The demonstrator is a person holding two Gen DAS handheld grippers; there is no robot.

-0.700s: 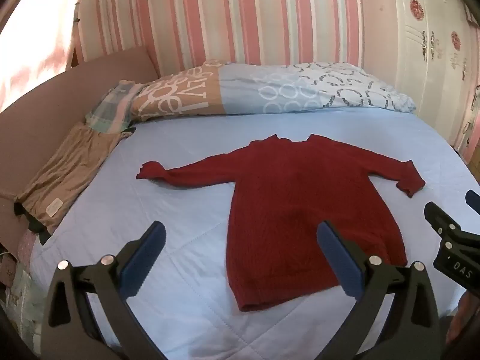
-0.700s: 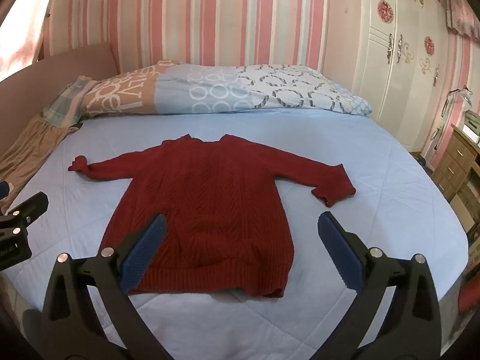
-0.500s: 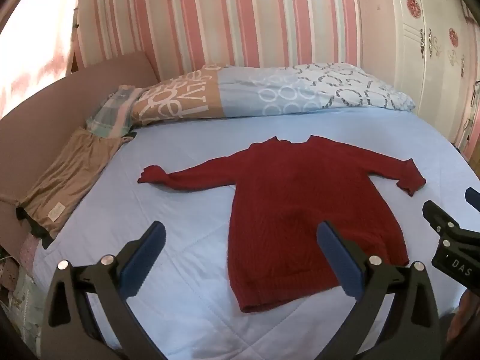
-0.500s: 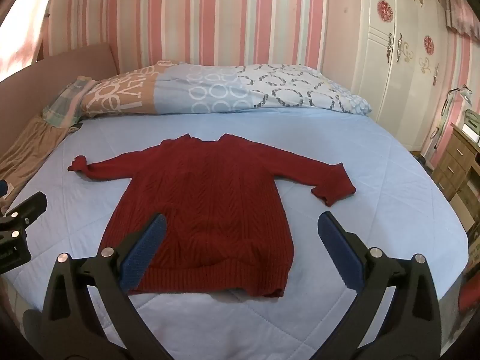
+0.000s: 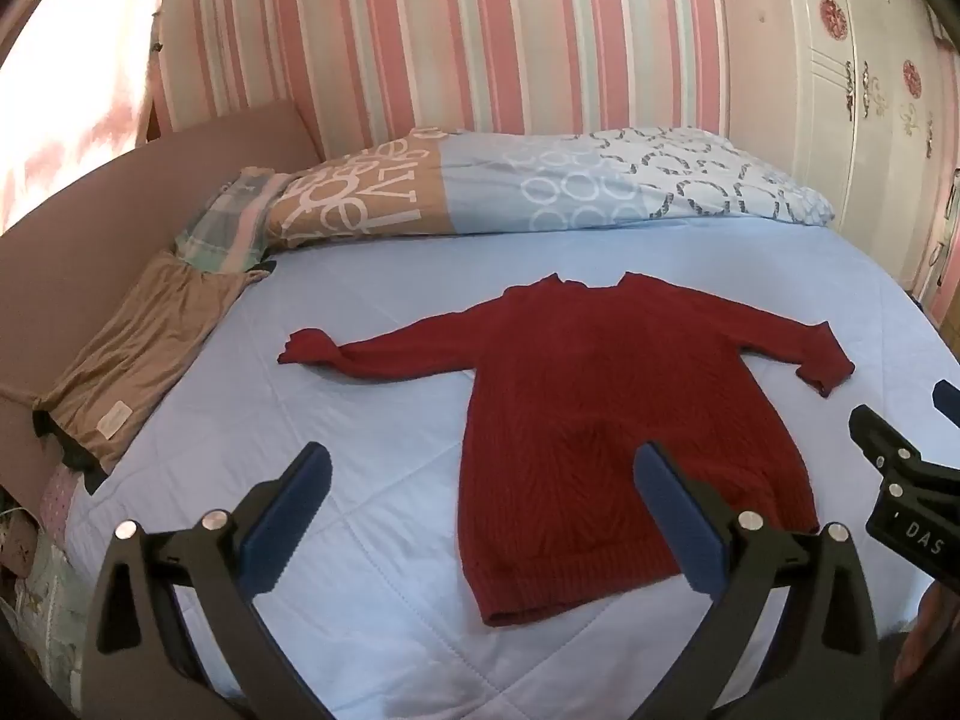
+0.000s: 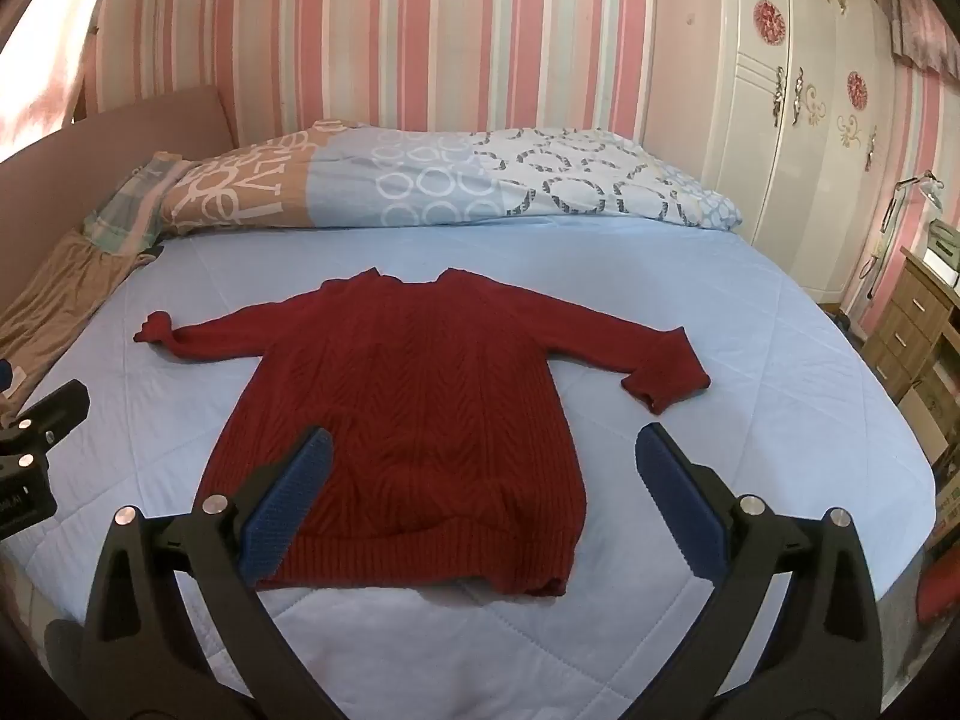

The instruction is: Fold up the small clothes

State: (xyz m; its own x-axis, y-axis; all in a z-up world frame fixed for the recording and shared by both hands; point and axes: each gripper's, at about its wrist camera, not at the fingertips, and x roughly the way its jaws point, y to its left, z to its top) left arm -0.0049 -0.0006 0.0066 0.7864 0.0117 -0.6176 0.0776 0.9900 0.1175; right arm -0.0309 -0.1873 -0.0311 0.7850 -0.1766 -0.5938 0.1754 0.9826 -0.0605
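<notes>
A dark red knit sweater (image 5: 606, 408) lies flat on the light blue bed (image 5: 372, 420), sleeves spread out, hem toward me. It also shows in the right wrist view (image 6: 414, 414). My left gripper (image 5: 480, 474) is open and empty, held above the bed near the hem's left side. My right gripper (image 6: 480, 468) is open and empty, above the hem's right side. The right gripper's body shows at the right edge of the left wrist view (image 5: 900, 492). The left gripper's body shows at the left edge of the right wrist view (image 6: 30, 456).
A patterned pillow (image 5: 528, 186) lies along the head of the bed. A folded tan garment (image 5: 132, 360) lies at the bed's left edge by the brown headboard (image 5: 72, 228). A white wardrobe (image 6: 798, 120) and a wooden drawer unit (image 6: 912, 330) stand on the right.
The left wrist view has shifted slightly, so the sweater sits a little higher in it. The right gripper has barely moved. Both grippers stay open.
</notes>
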